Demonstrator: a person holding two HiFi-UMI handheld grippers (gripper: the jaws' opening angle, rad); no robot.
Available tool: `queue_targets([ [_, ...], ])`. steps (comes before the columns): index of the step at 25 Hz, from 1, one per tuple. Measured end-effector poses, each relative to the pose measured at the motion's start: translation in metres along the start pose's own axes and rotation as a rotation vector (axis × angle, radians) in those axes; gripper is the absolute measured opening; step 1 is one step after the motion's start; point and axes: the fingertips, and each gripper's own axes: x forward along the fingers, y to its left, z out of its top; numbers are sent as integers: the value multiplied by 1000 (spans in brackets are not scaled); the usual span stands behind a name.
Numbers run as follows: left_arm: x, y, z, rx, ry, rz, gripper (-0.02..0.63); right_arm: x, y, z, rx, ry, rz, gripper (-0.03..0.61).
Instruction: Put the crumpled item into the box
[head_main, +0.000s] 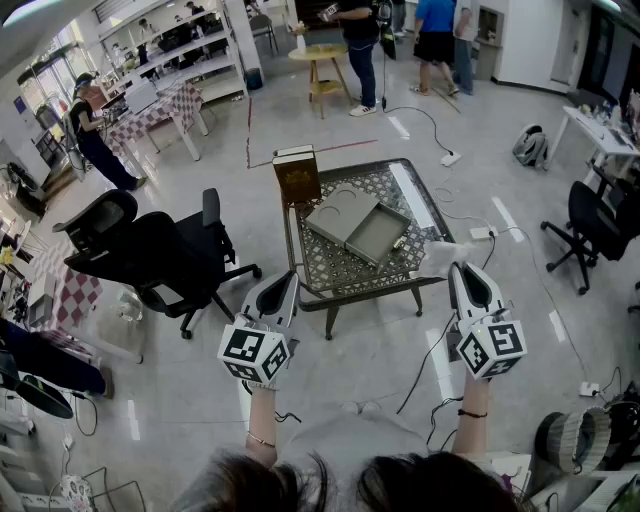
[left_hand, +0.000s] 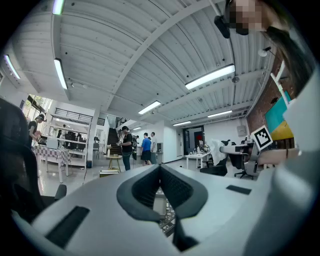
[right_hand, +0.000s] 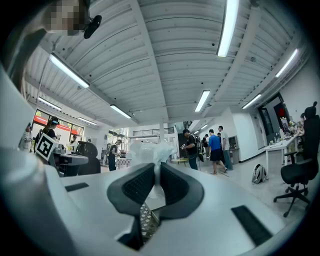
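- Holds the right claw (head_main: 463, 272) low and right of centre in the head view, just off the near right corner of the desk (head_main: 330, 293).
- Clenches that claw on a crumpled white wad (right_hand: 148, 150): in the right gripper view, dark ribbed pads pressed on a thin neck of the wad, with the bulk puffing out above the tips.
- Shows the same wad in the head view as a pale lump at the claw tip, right of the desk's edge and clear of the grey box (head_main: 380, 235).
- Keeps the box open and seemingly empty near the middle of the desk, turned at a slant, with a flat grey lid (head_main: 338, 214) touching its left side.
- Holds the left claw (head_main: 284, 285) low and left of centre, tip at the near left corner of the desk.
- Clenches the left claw on nothing: pads meeting at the tip in the left gripper view, only the desk's lattice visible through the gap lower down.
- Stands a brown carton (head_main: 297, 177) upright at the far left corner of the desk.
- Places a black office chair (head_main: 150, 252) on the floor at the left of the frame, apart from the desk.
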Motion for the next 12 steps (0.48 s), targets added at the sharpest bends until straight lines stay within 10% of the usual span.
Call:
queue_targets([
  [12, 4, -9, 2, 2, 8, 4, 17, -4, -11, 3, 15, -10, 8, 55],
])
